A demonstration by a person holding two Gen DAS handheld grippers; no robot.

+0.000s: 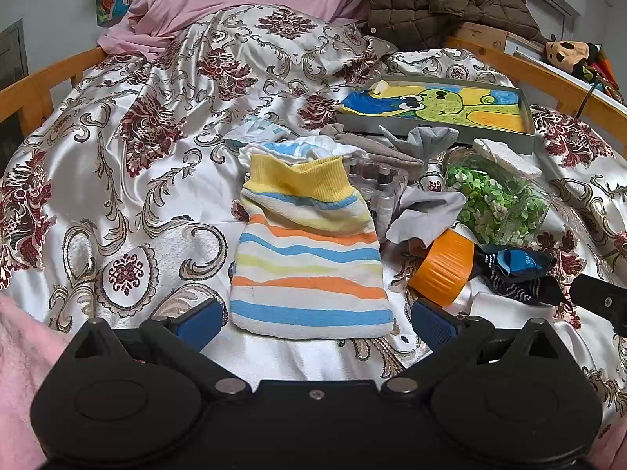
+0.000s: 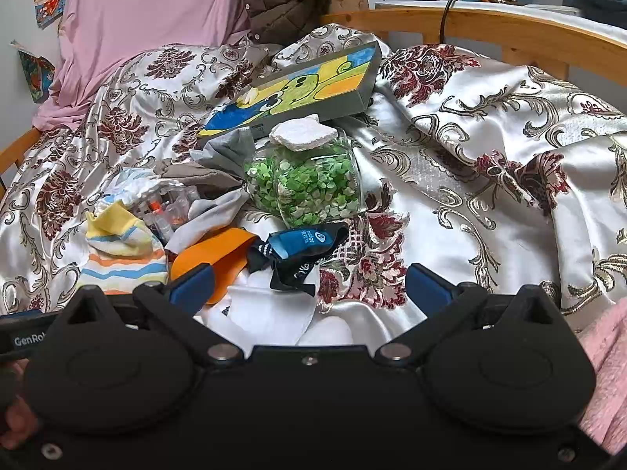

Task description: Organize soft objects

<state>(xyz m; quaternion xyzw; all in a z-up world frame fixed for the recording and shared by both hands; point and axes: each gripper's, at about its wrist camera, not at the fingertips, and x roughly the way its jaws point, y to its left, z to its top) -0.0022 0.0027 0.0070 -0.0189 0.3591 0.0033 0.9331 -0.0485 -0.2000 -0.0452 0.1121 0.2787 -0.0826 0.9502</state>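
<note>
While both sets of fingers stand wide apart and empty, the left gripper [image 1: 313, 323] frames the striped sock [image 1: 309, 258] flat on the bed. Risk: pads pinch the slippery satin bedspread [image 1: 129, 164] too. Right gripper [image 2: 309, 286] hovers before the black-blue sock [image 2: 301, 250]; beyond it, the orange lid [image 2: 219, 258] or the jar [image 2: 309, 188] may get nudged.

left black two-finger gripper with blue pads [image 1: 315, 323]: jaws wide apart, empty, tilted down | right black two-finger gripper with blue pads [image 2: 309, 286]: same
</note>
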